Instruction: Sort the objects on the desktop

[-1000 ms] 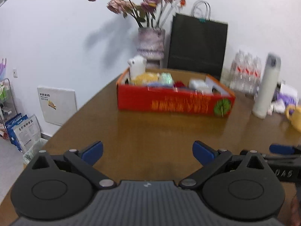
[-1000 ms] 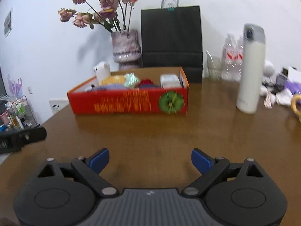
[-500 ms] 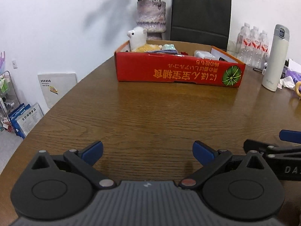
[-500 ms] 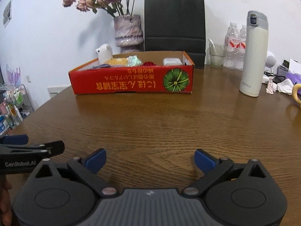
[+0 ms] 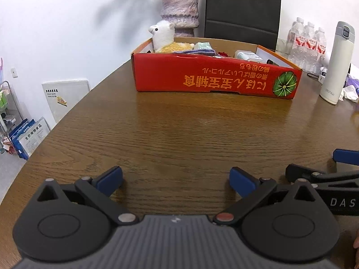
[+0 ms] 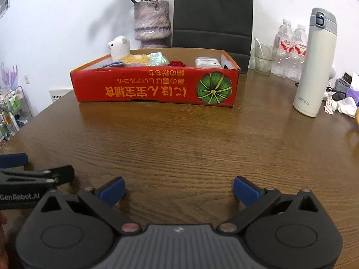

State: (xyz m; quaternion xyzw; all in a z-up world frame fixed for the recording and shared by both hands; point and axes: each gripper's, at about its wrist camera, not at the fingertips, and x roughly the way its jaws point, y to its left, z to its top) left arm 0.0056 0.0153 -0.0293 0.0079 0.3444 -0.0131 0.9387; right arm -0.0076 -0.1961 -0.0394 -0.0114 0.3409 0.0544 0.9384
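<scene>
Holding both tools low over the table (image 5: 179, 134), you are keeping the left gripper (image 5: 176, 178) and the right gripper (image 6: 179, 187) spread wide with nothing between the blue pads. The red box (image 5: 215, 78) is sitting in the upper middle of both frames, well apart from the fingertips, and it is already holding a plush llama (image 6: 120, 49), a folded cloth (image 5: 202, 46), a red flower (image 6: 177, 63) and a small white box (image 6: 206, 62). The wood between you and the box is lying bare. A white flask (image 6: 314, 67) is standing upright at the upper right, with crumpled tissue (image 6: 346, 106) at the right edge.

This layout is fitting two stages: small things gathered into the box and the sorting near its close, or the box waiting to be unpacked.

Whichever you are doing, you are better off keeping the two grippers from crossing in the lower corners of the frames, approaching the box rim from above rather than nudging its thin front wall, and closing gently on soft items so they are not slipping.
</scene>
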